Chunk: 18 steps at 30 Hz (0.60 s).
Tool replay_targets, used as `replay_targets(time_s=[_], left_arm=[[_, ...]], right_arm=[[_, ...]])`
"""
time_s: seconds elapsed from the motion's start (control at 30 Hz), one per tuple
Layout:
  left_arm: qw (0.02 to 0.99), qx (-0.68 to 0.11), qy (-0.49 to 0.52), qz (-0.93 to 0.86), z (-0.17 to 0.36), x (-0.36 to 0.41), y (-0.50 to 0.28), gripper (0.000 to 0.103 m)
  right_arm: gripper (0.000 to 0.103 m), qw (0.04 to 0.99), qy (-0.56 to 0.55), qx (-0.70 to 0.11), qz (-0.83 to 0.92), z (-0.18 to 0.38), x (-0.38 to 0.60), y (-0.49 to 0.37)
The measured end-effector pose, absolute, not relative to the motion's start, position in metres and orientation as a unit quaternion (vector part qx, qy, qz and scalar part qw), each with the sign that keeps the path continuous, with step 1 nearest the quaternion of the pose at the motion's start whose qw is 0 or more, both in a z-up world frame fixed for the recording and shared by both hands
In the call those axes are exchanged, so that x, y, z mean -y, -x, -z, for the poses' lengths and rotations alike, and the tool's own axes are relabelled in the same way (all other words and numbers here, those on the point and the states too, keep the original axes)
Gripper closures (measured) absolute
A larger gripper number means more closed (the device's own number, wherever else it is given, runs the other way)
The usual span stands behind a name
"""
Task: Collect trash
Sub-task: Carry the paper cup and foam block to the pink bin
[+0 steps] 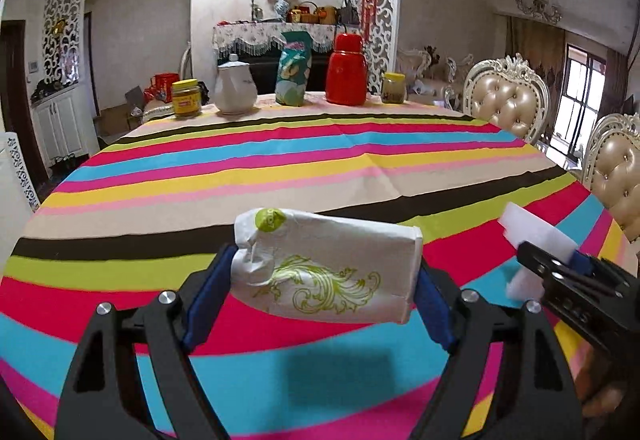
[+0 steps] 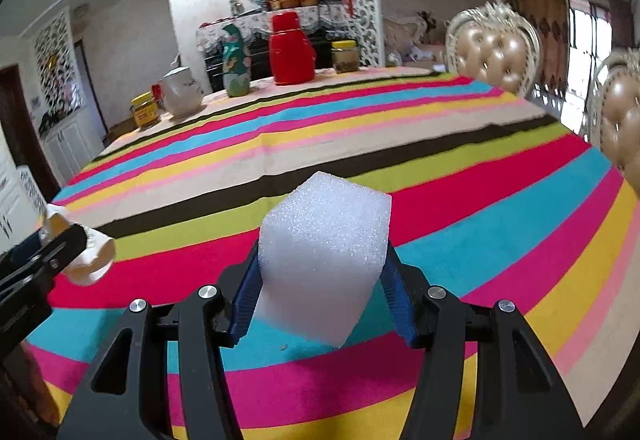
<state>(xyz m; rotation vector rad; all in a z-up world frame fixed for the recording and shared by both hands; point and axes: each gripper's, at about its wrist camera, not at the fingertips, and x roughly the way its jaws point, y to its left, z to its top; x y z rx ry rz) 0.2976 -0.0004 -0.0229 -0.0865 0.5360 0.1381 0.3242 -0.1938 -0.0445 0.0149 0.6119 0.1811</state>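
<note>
Striped cloth in red, cyan, yellow, pink and lime covers the bench (image 1: pixel 280 160). Along its far edge stand a yellow-lidded jar (image 1: pixel 186 98) with a yellow label, a white teapot (image 1: pixel 235 88) with its lid on, a teal printed bag (image 1: pixel 294 69) standing upright, a red thermos (image 1: pixel 346 70) and a second yellow-lidded jar (image 1: pixel 393 88) of dark contents; what the other vessels hold cannot be told.

The left hand-held gripper (image 1: pixel 320 292) is clenched on a crumpled white paper packet (image 1: pixel 328 268) with green scrollwork, lying crosswise between the blue pads (image 1: pixel 204 304) and lifted above the cloth, its shadow below. The right hand-held gripper (image 2: pixel 320 296) is clamped on a white foam block (image 2: pixel 324 252), also held above the cloth. Both point across the bench toward the far edge, side by side; each shows at the edge of the other's view.
</note>
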Motion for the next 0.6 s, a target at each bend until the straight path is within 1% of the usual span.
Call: replay_targets(time_s=[0.1,0.27,0.47,0.6], left_arm=[[0.963,-0.256,0.047,-0.074,0.02,-0.001,-0.279,0.023],[0.966,-0.245,0.044,-0.074,0.016,-0.005,-0.247,0.023],[0.968,-0.238,0.036,-0.074,0.014,-0.007,-0.215,0.023],[0.971,-0.229,0.037,-0.065,0.014,-0.002,-0.189,0.022]], right_arm=[[0.049,0.949,-0.004,-0.299,-0.097,0.044,0.19,-0.324],[0.049,0.94,0.0,-0.324,-0.102,0.044,0.185,-0.322],[0.049,0.948,0.023,-0.296,-0.118,0.022,0.185,-0.269],[0.049,0.949,0.028,-0.288,-0.125,0.017,0.195,-0.232]])
